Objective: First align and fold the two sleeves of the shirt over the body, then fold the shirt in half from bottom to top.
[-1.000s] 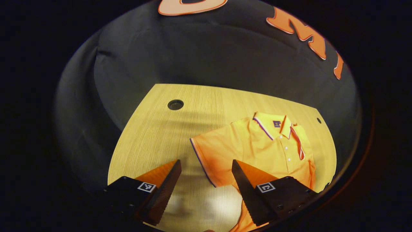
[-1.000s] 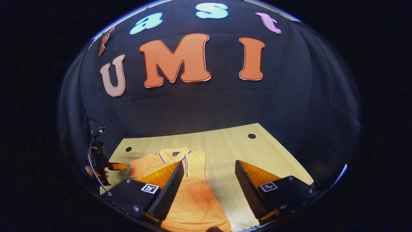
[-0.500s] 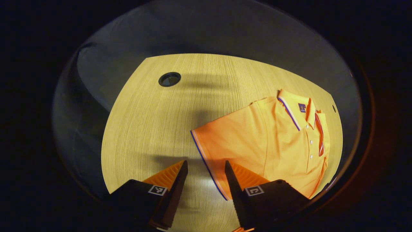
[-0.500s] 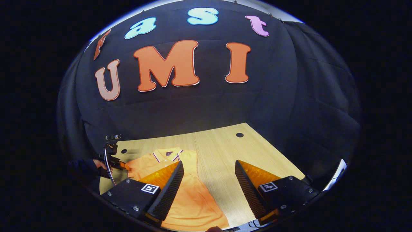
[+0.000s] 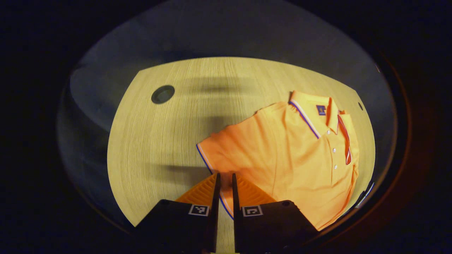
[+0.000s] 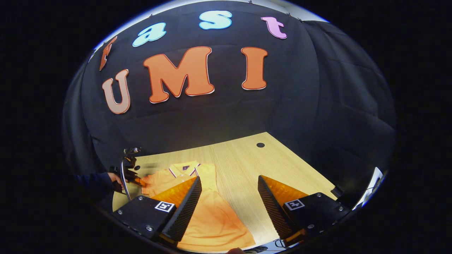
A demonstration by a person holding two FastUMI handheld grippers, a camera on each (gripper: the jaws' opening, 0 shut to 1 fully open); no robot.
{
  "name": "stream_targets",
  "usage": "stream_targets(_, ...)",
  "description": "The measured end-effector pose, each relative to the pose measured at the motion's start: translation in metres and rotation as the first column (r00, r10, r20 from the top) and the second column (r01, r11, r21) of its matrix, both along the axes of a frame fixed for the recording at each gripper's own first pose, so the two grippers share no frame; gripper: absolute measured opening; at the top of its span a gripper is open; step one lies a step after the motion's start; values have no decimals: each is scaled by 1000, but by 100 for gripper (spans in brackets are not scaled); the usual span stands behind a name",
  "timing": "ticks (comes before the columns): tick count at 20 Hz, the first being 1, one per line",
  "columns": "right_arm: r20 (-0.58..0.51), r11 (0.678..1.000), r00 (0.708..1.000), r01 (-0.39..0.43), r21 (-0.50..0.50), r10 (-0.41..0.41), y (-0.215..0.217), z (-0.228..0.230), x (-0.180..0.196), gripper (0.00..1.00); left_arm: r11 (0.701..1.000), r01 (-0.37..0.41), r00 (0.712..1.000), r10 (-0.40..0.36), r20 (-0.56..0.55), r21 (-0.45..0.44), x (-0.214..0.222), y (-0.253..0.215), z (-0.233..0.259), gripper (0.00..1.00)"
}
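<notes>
An orange polo shirt (image 5: 300,158) lies face up on the wooden table (image 5: 159,141), collar (image 5: 317,109) toward the far edge. Its near sleeve (image 5: 229,151) spreads to the left, slightly rumpled. My left gripper (image 5: 224,178) is shut on that sleeve's striped hem, which runs between the two fingers. In the right gripper view the shirt (image 6: 212,218) lies at the lower left. My right gripper (image 6: 229,180) hovers open above the table beside the shirt's body, holding nothing. Farther off there, the left gripper (image 6: 130,176) and a hand (image 6: 114,178) are at the sleeve.
A round cable hole (image 5: 162,94) sits in the table left of the shirt, and a smaller hole (image 5: 360,106) beyond the collar. Another hole (image 6: 260,145) lies near the far edge in the right gripper view. Bare table (image 6: 247,165) stretches right of the shirt. Black cloth walls surround the table.
My left gripper came down onto the near sleeve's hem and shut on it; the sleeve has wrinkled a little. The right gripper stayed open and barely shifted.
</notes>
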State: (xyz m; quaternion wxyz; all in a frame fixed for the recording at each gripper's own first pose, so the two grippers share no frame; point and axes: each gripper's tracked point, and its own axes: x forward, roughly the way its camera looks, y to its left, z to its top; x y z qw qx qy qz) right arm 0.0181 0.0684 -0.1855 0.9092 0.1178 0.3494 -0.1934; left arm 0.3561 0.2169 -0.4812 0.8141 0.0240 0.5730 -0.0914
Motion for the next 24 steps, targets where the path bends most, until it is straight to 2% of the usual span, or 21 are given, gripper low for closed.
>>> stream_targets(4,-1,999,1000,30,35,-30,5,-6,-4,97,984,158,981,-147,130,-81,10,-58,50,14)
stream_targets(6,-5,998,999,33,46,-33,10,-8,-6,97,975,215,966,-203,160,-61,12,-73,62,14)
stream_targets(7,-8,998,1000,31,46,-30,13,-9,-9,97,973,220,966,-208,153,-64,10,-78,61,14)
stream_targets(8,-13,999,1000,21,45,-21,16,-9,-10,97,976,217,970,-212,122,-29,6,-72,52,14)
stream_targets(10,-24,1000,1000,1,31,0,17,-9,-15,97,988,148,983,-151,102,41,11,-45,36,10)
stream_targets(13,-48,999,999,-10,41,12,15,-11,-23,97,992,51,998,-55,32,112,6,5,11,69)
stream_targets(15,-45,999,999,10,36,-8,8,-11,-21,98,994,4,1000,-1,-21,105,1,18,-11,66)
stream_targets(18,-37,998,999,21,67,-18,15,-12,-21,98,998,-13,996,18,-89,54,-9,12,-30,67)
stream_targets(20,-59,998,998,36,54,-33,10,-16,-26,97,999,-23,995,27,-95,45,-11,9,-31,64)
stream_targets(23,-48,996,998,54,65,-50,12,-15,-25,97,1000,-2,999,2,-53,2,-7,0,-34,11)
stream_targets(24,-47,996,997,58,71,-55,13,-16,-27,98,1000,-1,999,1,-40,-16,-3,-1,-36,11)
